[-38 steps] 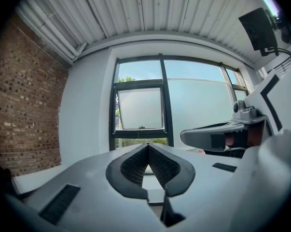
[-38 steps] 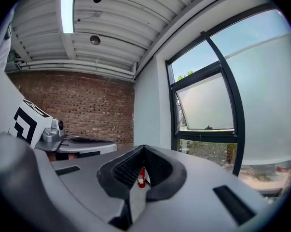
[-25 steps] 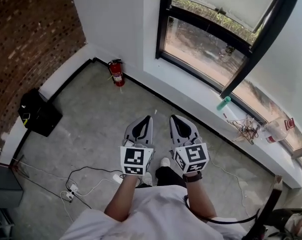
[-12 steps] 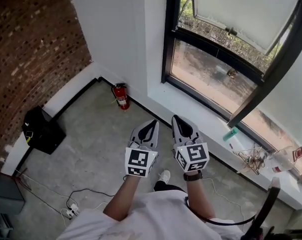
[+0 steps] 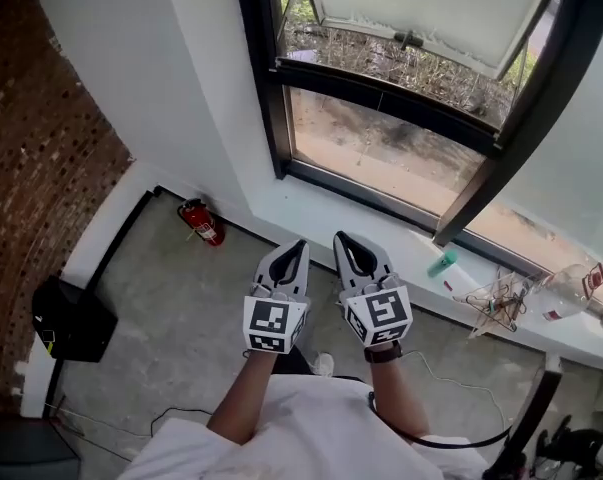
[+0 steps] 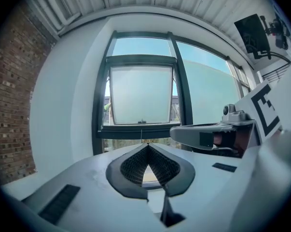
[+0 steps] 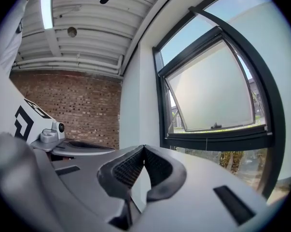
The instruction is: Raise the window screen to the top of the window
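Note:
The window (image 5: 401, 98) has a black frame, and a pale translucent screen panel (image 5: 431, 8) sits in its upper part. In the left gripper view the screen (image 6: 141, 94) is straight ahead, with a small handle (image 6: 141, 122) at its bottom edge. In the right gripper view the screen (image 7: 213, 93) lies to the right. My left gripper (image 5: 299, 244) and right gripper (image 5: 339, 238) are held side by side over the floor, pointing at the window and short of the sill. Both are shut with nothing between the pads (image 6: 135, 166) (image 7: 131, 168).
The white windowsill (image 5: 321, 213) carries a teal bottle (image 5: 442, 263), a tangle of wire (image 5: 496, 303) and a clear plastic bottle (image 5: 571, 288). A red fire extinguisher (image 5: 201, 223) stands by the wall, a black bag (image 5: 71, 323) lies at the left, and a brick wall (image 5: 41, 168) bounds that side.
Both grippers and the view have moved toward the window, which now looks larger and nearer. The extinguisher and bag have slid left and down in view. Both grippers stay shut.

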